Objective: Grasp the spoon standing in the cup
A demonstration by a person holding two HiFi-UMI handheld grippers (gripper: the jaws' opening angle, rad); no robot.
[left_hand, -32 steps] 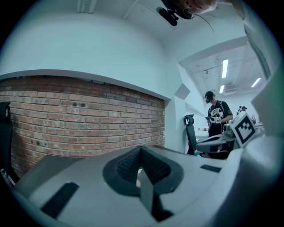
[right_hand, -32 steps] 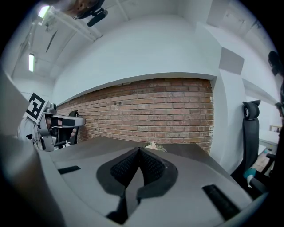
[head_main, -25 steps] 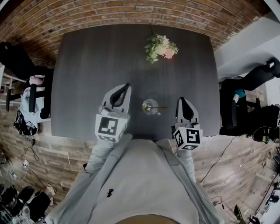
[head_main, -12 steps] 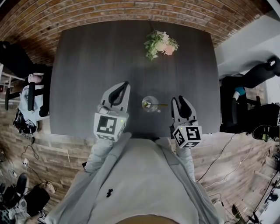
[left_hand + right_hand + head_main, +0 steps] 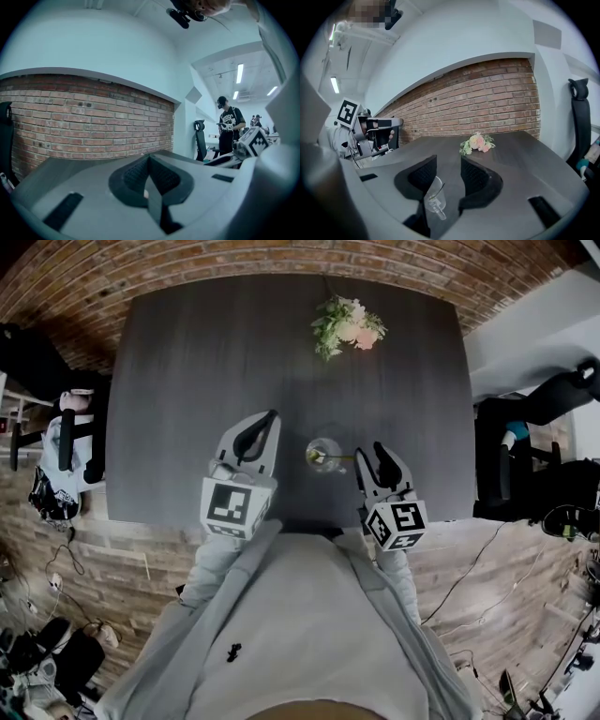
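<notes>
dark grey table (image 5: 187, 381) is carrying a clear glass cup (image 5: 323, 453) near its front edge, and a thin spoon (image 5: 339, 459) is standing in it, its handle leaning out over the rim toward the person's right side. a small bunch of pale flowers (image 5: 347, 329) is lying well apart from the cup, close to the far edge, in front of a brick wall (image 5: 234, 263).

the right gripper (image 5: 370, 452) is hovering just beside the cup, on the side where the handle is pointing. its jaws have just been opening and are now standing wide apart. in the right gripper view the cup (image 5: 436, 199) and the spoon (image 5: 440, 188) are showing in the gap of the right gripper (image 5: 447, 171), low and a little to the left. neither jaw is touching the glass or the handle. whether the handle's end is already lying inside the gap or just ahead of it is hard to tell from these views.

the left gripper (image 5: 272, 415) is hanging over the table on the other side of the cup, near it but not touching. in its own view the left gripper (image 5: 149, 161) is showing its jaws pressed together with nothing between them.
</notes>
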